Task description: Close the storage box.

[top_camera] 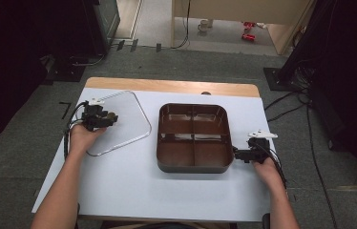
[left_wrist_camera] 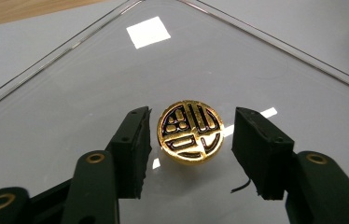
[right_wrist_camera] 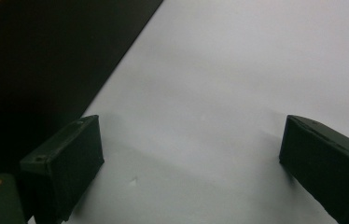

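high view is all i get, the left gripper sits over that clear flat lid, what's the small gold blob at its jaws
Observer: A round gold knob with a black embossed emblem, standing on the clear flat lid.
Operator: are the jaws on it
Observer: No. The left gripper is open, a jaw on each side, neither touching.
Operator: and the right one
Observer: The right gripper is open over bare white table, beside the brown tray's wall.

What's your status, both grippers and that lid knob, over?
Left gripper open, jaws straddling the gold knob on the clear lid, not clamped. Right gripper open beside the brown tray. Nothing blocking.
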The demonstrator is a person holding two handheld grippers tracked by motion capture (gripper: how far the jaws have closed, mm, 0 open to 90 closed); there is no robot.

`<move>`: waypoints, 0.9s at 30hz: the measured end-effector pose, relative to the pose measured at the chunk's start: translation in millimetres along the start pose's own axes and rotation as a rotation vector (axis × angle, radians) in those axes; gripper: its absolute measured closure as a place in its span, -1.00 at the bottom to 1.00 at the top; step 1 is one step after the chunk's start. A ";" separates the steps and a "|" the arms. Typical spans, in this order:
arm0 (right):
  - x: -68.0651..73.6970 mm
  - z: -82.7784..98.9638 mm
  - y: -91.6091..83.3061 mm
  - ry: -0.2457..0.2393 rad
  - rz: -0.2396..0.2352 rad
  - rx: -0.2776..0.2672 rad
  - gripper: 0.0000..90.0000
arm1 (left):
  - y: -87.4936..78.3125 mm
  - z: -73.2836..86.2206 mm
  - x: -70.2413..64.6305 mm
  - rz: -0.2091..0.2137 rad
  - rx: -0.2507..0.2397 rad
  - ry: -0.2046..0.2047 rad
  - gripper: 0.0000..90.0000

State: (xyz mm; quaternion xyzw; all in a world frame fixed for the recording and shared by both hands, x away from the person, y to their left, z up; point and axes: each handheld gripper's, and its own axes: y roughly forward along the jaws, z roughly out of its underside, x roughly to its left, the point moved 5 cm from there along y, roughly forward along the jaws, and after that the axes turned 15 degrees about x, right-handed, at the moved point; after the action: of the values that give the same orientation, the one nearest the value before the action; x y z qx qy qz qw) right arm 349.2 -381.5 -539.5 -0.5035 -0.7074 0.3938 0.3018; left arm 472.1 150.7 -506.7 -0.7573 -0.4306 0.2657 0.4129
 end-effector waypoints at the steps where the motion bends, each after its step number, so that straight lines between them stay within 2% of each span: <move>1: 0.0 0.0 0.0 0.000 0.000 0.000 -0.88 | 1.4 0.1 -0.2 0.001 0.004 0.000 0.14; 6: 0.0 0.0 0.0 0.000 0.000 0.000 -0.88 | 4.2 0.8 0.0 -0.020 0.017 -0.004 0.29; 13: -0.1 0.0 0.0 0.000 0.000 0.000 -0.88 | 3.2 0.4 1.3 0.004 0.018 -0.024 0.32; 18: -0.1 0.0 0.0 0.000 -0.001 0.000 -0.88 | 1.4 -1.2 0.8 -0.015 0.027 -0.018 0.32; 24: -0.1 0.0 0.0 0.001 -0.001 0.000 -0.88 | -12.8 -6.3 1.4 0.001 -0.005 -0.044 0.32; 27: -0.1 0.0 0.0 0.000 -0.001 0.000 -0.88 | -26.0 -11.0 -1.5 0.019 -0.025 -0.054 0.32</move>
State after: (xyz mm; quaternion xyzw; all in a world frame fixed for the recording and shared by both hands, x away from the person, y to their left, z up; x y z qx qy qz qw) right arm 349.2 -381.6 -539.5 -0.5033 -0.7076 0.3935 0.3021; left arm 468.5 152.5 -478.8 -0.7590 -0.4375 0.2846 0.3893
